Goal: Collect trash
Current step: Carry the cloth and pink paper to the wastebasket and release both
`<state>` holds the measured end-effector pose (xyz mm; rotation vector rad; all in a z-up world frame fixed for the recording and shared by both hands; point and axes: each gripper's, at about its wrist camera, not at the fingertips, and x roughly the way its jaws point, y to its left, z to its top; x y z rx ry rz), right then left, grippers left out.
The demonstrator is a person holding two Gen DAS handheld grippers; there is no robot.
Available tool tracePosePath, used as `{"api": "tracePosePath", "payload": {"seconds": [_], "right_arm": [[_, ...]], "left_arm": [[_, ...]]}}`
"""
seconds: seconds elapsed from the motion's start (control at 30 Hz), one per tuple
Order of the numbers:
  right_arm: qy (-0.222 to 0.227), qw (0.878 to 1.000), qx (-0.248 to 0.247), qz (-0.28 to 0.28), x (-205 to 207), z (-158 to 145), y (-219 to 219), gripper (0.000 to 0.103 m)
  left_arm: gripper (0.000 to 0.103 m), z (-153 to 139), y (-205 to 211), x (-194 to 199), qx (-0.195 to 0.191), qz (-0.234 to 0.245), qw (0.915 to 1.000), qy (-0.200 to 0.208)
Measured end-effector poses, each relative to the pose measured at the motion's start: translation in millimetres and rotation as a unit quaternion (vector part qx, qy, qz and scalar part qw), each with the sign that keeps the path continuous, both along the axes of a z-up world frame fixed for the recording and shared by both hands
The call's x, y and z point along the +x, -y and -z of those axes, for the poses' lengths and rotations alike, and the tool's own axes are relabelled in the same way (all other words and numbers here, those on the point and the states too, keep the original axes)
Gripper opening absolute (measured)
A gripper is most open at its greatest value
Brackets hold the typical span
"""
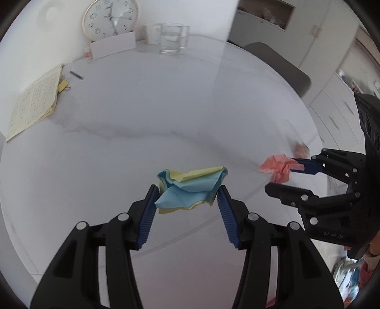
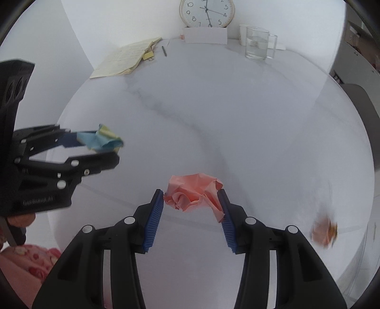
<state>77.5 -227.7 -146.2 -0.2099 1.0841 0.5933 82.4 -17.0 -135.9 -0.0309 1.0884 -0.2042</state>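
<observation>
Left gripper (image 1: pixel 188 190): black plastic arms with ribbed blue pads (image 1: pixel 147 215), pinching a crumpled wad of blue and yellow paper (image 1: pixel 187 187) between the tips, held above the white marble-look table (image 1: pixel 142 107). Thin sheets, sharp creases, blue layer folded over yellow, a yellow edge poking out below.

Right gripper (image 2: pixel 192 198): same black build, same ribbed blue pads (image 2: pixel 153 224), clamped on a crumpled pink paper ball (image 2: pixel 193 190), rumpled into tight folds with one flap trailing down along the right-hand pad. Also lifted over the tabletop, grey veins running across the smooth surface.

Visible only from the right wrist: a blurred orange-brown scrap (image 2: pixel 324 231) lying near the table's right edge; too smeared to tell its material. Seen from the left wrist only as a faint pinkish smudge behind the pink ball. Also only from the right wrist: pink flowered fabric at lower left.

Shared by both views, at the far side of the table: a round cream-rimmed clock (image 2: pixel 206 12) leaning on the wall, a clear glass mug (image 2: pixel 258 42), a white paper cup (image 1: pixel 152 33), an open yellowish booklet (image 1: pixel 33 102), a dark pen (image 1: pixel 76 75).

Visible only from the left wrist: a grey chair back (image 1: pixel 282 66) beyond the table rim.
</observation>
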Motion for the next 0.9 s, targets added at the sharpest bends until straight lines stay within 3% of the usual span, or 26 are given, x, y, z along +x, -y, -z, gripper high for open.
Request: {"api": "tracePosePath", "payload": {"seconds": [0.2, 0.33, 0.5, 0.6, 0.73, 0.83, 0.9], "right_arm": [[-0.025, 0.994, 0.017, 0.102, -107.1, 9.6, 90.7, 0.047], [-0.058, 0.977, 0.021, 0.205, -182.4, 37.9, 163.8, 0.048], [-0.098, 0.951, 0.011, 0.291, -232.3, 86.5, 219.7, 0.049], [-0.109, 0.944, 0.006, 0.311, -240.6, 108.8, 233.3, 0.049], [-0.125, 0.935, 0.025, 0.331, -246.7, 125.6, 241.2, 0.062], [-0.106, 0.93, 0.022, 0.35, -254.6, 119.8, 246.0, 0.088], [-0.099, 0.928, 0.022, 0.358, -255.3, 116.1, 251.9, 0.091]], "left_arm": [[0.05, -0.2, 61.2, -64.8, -0.015, 0.075, 0.9967, -0.029], [0.05, 0.8, 110.3, -100.9, -0.008, 0.136, 0.9901, -0.036], [0.05, 2.3, 156.1, -130.0, -0.011, 0.192, 0.9803, -0.046], [0.05, 3.5, 177.9, -142.9, -0.002, 0.219, 0.9745, -0.047], [0.05, 4.8, 198.8, -158.0, 0.012, 0.246, 0.968, -0.047], [0.05, 6.6, 207.9, -163.3, 0.018, 0.261, 0.9641, -0.048], [0.05, 8.3, 212.7, -165.6, 0.02, 0.268, 0.9621, -0.05]]}}
